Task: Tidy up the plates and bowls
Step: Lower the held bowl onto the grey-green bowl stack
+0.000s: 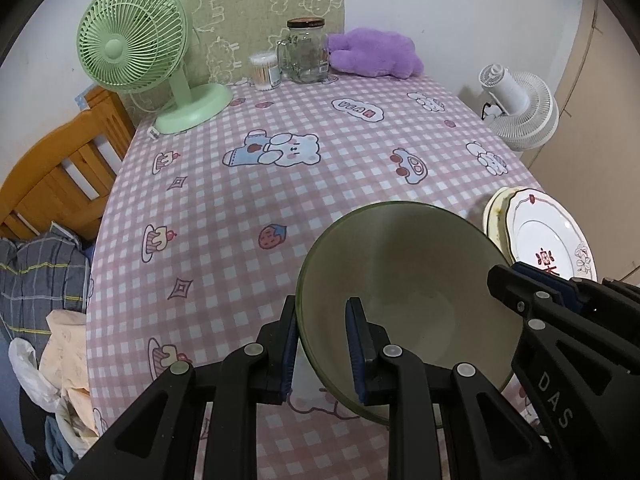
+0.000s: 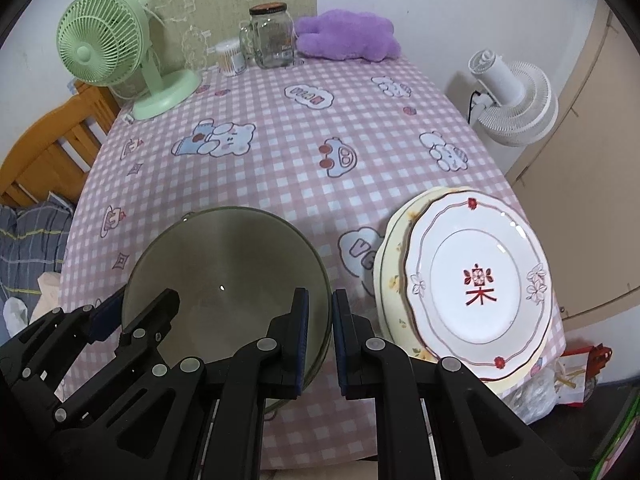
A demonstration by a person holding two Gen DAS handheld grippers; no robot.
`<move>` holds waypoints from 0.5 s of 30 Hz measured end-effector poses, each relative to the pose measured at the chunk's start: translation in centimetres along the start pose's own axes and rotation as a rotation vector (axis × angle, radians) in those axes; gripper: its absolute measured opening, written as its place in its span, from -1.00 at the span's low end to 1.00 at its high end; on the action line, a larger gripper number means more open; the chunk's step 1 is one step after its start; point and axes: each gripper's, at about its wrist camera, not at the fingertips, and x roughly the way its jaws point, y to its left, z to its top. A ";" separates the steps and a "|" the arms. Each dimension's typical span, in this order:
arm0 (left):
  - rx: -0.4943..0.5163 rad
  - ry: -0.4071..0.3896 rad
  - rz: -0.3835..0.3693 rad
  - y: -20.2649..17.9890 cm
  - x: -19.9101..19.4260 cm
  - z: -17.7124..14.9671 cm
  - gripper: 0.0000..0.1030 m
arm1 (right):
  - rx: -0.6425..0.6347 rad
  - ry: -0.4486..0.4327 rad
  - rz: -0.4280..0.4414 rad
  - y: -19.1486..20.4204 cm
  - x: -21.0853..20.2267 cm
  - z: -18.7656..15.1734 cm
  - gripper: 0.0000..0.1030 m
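The green bowl (image 1: 404,304) sits at the near edge of the table (image 1: 280,200), at about 5 o'clock in the left wrist view and 7 o'clock in the right wrist view. Both grippers straddle its rim from opposite sides. The left gripper (image 1: 322,350) has one blue-padded finger outside the wall and the other inside, at the bowl's 8 o'clock edge; a gap shows between the inner pad and the glassy wall, so the jaws look parted around the rim rather than clamped, though the fisheye makes contact hard to judge. The right gripper (image 2: 318,344) does the same at the bowl's 4 o'clock edge: one finger inside, one outside, pads close to the rim, narrowly apart. Each gripper shows in the other's view, the right one at 4 o'clock in the left view, the left one at 8 o'clock in the right view.

Just beside the bowl, at 3 o'clock in the right view, a white plate (image 2: 478,284) with a red character lies on top of a cream plate (image 2: 390,280), the stack overhanging the table's right edge a little.

At the far end, around 12 o'clock, stand a jar (image 1: 304,52), a tub of cotton swabs (image 1: 264,71) touching or just beside it, and a purple plush (image 1: 374,53). A green fan (image 1: 132,46) is at 10 o'clock; a white fan (image 1: 520,110) stands off the table at 2 o'clock.
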 end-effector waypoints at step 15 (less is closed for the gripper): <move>-0.086 0.063 -0.084 0.9 0.8 0.7 0.09 | -0.018 0.081 0.069 -0.8 0.8 0.7 -0.53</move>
